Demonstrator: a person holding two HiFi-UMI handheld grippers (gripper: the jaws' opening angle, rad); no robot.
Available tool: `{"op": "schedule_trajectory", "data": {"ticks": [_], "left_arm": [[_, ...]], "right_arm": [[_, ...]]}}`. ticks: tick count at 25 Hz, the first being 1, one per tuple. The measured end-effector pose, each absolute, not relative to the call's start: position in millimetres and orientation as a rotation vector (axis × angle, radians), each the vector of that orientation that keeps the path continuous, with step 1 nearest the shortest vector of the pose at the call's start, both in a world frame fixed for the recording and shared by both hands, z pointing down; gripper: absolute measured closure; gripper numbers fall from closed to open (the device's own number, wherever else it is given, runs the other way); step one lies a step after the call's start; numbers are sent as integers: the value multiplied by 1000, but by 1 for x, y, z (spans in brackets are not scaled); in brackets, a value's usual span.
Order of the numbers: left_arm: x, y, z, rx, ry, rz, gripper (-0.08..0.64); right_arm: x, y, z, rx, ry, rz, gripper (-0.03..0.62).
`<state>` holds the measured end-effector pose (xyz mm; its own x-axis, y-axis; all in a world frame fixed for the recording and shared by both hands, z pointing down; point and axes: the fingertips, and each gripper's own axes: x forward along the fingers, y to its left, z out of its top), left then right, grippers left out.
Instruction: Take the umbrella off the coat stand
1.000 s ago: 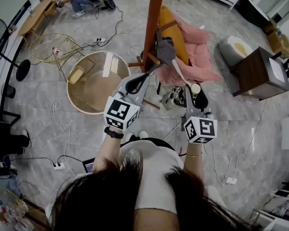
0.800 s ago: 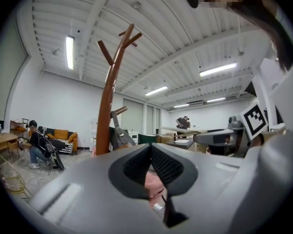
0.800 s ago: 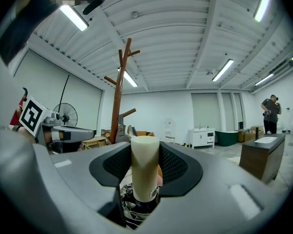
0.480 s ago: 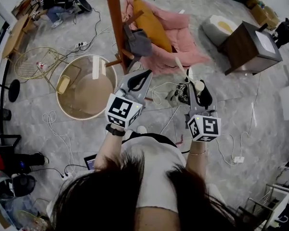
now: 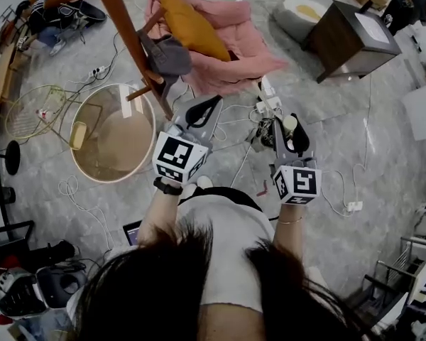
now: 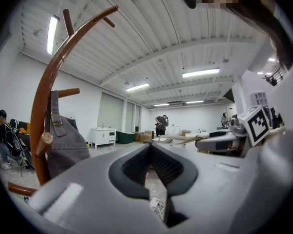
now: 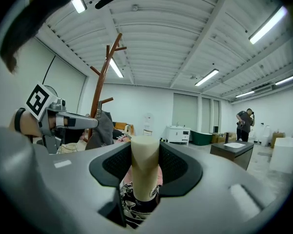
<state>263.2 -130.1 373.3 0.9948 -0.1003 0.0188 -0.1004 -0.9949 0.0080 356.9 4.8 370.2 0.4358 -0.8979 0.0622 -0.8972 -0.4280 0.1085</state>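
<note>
Held level ahead, left tool (image 5: pixel 214 102) closed, empty, right tool (image 5: pixel 290 126) clamping umbrella handle (image 7: pixel 145 165)

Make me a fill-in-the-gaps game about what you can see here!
1. The ____ gripper is shut on the umbrella's cream cylindrical handle.
2. The curved brown wooden coat stand has a grey fabric ____ hanging on it.
3. The long yellow cushion lies on a crumpled ____ blanket.

Missing words: right; bag; pink.
</note>
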Motion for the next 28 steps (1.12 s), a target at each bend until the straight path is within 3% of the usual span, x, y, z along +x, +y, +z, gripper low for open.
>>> {"op": "schedule_trajectory", "data": {"ticks": [28], "left_arm": [[228,-128,435,3096,-207,228,502]], "right_arm": [[327,12,455,2492,-1604,189,431]]}}
